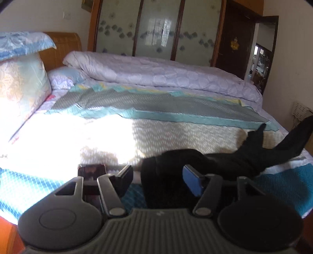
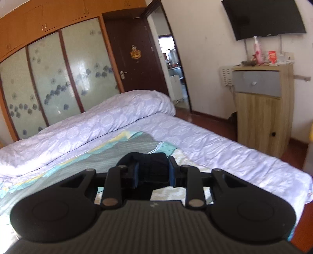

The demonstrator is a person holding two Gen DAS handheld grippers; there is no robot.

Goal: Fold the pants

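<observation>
1. Bedroom with a wide bed [image 1: 176, 136]; sun falls bright on its near left part, and a patterned blanket [image 1: 137, 105] with teal and grey bands lies across the middle.
2. At the far left, stacked pillows [image 1: 21, 78] lean against a wooden headboard [image 1: 64, 46].
3. Behind the bed stands a wardrobe [image 1: 156, 29] with frosted, flower-printed sliding doors; a rolled pale lilac quilt [image 1: 156, 74] runs along the far side of the mattress.
4. The left gripper [image 1: 157, 179] is about half open, and nothing is pressed between its pads. A small dark object [image 1: 92, 172] lies just by its left finger; I cannot tell what it is.
5. The black pants [image 1: 195, 162] lie bunched on the near edge of the bed, partly between and beyond the left gripper's fingers, with one end lifted up toward the right.
6. The right gripper [image 2: 152, 170] is closed partway on a thick fold of the pants [image 2: 150, 164], the blue pads pressing it from both sides, held above the bed.
7. Right of the bed are a dark door [image 2: 135, 54] standing open, a wooden cabinet [image 2: 262, 109] with a grey drawer, and a wall-mounted television [image 2: 264, 17].
</observation>
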